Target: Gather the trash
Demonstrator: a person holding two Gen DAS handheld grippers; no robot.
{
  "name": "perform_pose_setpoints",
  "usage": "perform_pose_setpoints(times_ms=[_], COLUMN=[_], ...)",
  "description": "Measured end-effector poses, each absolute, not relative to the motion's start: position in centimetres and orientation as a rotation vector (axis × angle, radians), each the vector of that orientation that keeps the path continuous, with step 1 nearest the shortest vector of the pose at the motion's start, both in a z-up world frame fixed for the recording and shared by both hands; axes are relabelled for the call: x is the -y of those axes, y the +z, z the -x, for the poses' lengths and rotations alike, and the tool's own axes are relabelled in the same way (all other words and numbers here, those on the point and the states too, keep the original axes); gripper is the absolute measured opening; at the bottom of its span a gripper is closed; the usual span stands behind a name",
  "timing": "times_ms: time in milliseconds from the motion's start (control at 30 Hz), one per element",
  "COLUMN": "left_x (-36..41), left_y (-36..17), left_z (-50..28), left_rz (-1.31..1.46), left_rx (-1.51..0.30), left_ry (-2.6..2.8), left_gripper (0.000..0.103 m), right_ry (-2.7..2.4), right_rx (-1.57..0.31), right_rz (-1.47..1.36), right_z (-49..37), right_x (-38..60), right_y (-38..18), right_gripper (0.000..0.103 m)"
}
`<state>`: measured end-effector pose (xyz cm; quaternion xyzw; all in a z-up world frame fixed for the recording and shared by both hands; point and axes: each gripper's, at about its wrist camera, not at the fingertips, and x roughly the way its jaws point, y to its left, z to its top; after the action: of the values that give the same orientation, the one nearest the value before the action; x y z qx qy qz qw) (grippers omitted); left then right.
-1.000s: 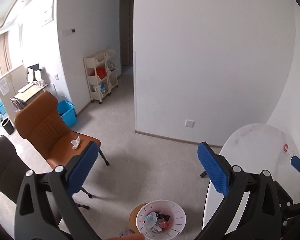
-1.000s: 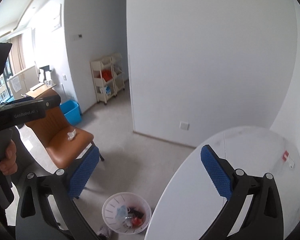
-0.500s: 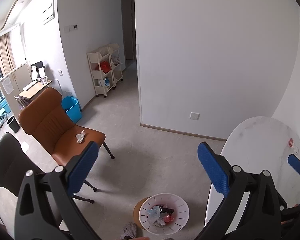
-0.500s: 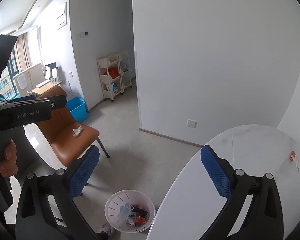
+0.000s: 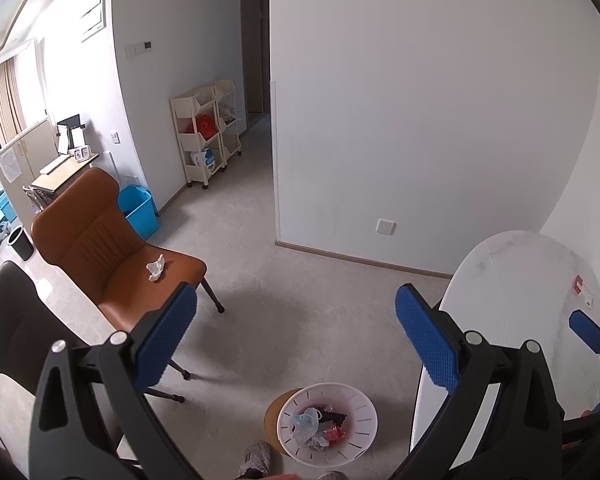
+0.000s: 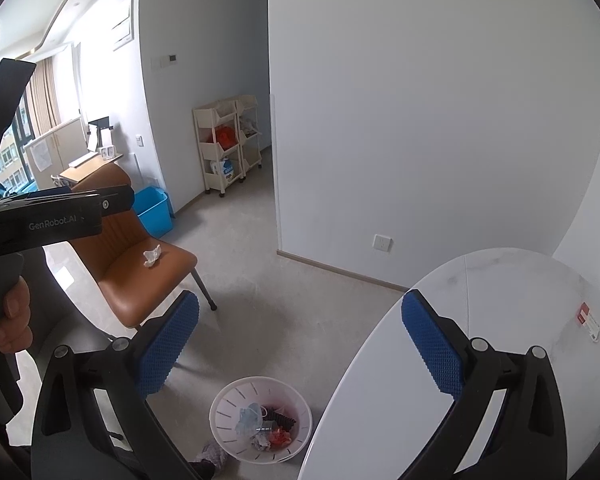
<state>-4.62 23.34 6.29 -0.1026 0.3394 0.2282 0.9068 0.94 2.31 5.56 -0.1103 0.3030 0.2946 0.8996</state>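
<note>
A crumpled white tissue (image 5: pixel 156 267) lies on the seat of an orange chair (image 5: pixel 112 248); it also shows in the right wrist view (image 6: pixel 152 256). A white slotted trash bin (image 5: pixel 327 420) holding several scraps stands on the floor below, also seen in the right wrist view (image 6: pixel 260 420). My left gripper (image 5: pixel 296 336) is open and empty, high above the floor between chair and bin. My right gripper (image 6: pixel 300 340) is open and empty, above the bin and the table edge. A small red and white wrapper (image 6: pixel 588 322) lies on the white table (image 6: pixel 500 300).
A black chair (image 5: pixel 16 328) stands left of the orange one. A blue bin (image 5: pixel 138 216) and cream shelf carts (image 5: pixel 206 132) stand by the far wall. A white wall corner (image 5: pixel 276 160) juts out beside a hallway. The left gripper's body (image 6: pixel 40 216) fills the right view's left side.
Both grippers have risen and moved back a little, so the chair, tissue and bin show more fully and sit further right. Both stay open and empty.
</note>
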Motion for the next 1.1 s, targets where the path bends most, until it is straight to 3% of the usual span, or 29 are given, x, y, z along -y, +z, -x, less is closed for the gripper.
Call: perform_pose_setpoints(times_ms=[1100], left_x=[-23.0], left_y=[6.4], left_z=[5.2], left_rz=[0.216], left_rx=[-0.694], left_ry=[0.477], left_gripper=[0.095], right_ry=[0.561], right_rx=[-0.628], right_rz=[0.202], right_z=[0.3], right_x=[-4.2], right_y=[5.8], right_gripper=[0.101])
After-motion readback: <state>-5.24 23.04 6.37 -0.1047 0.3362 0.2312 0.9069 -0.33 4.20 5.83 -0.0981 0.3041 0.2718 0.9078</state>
